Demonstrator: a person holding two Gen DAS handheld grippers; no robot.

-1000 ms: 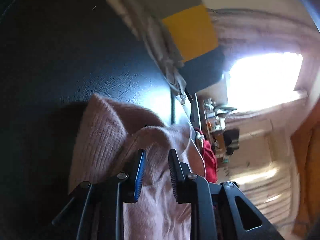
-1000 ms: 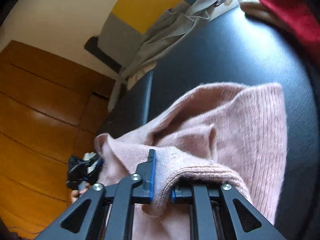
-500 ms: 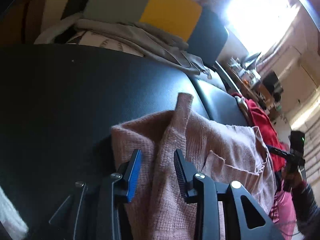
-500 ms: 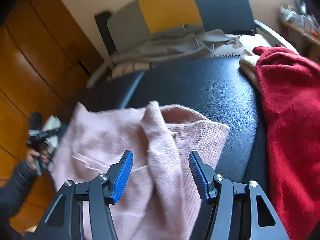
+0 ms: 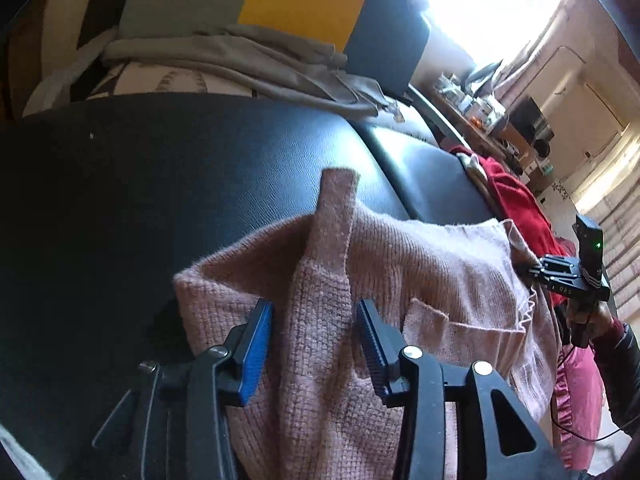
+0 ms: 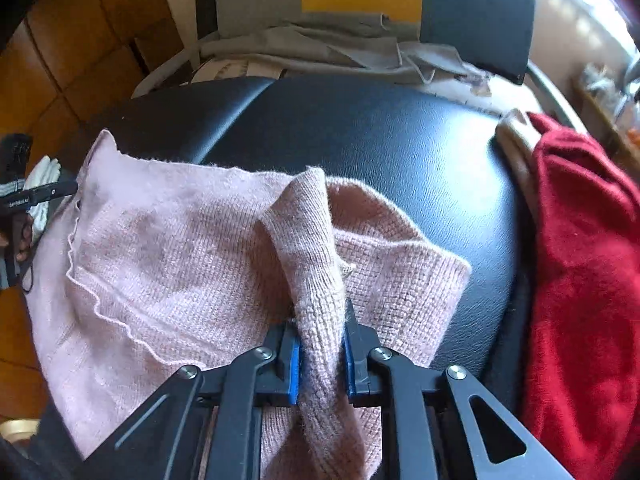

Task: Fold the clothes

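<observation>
Left tongs (image 5: pixel 314 340) spread wide, straddling raised ridge of pink sweater (image 5: pixel 420 280), not gripping. Sweater lies rumpled on black bench (image 6: pixel 380 132). Right tongs (image 6: pixel 322 354) clenched on sweater's upright fold. Judgement: clamp left before lifting; keep edges level. Red garment (image 6: pixel 580 260) far right.

left claw (image 5: pixel 314 344): black angular arms, silver screw heads, blue ribbed pads (image 5: pixel 256 350) lining the fingers.
right claw (image 6: pixel 320 354): same black frame, silver screws at the joints, triangular cut-outs, blue pads (image 6: pixel 294 368).
sleeve (image 5: pixel 622 368): dark, with a reddish cuff.
cable (image 5: pixel 576 428): thin, black.
</observation>
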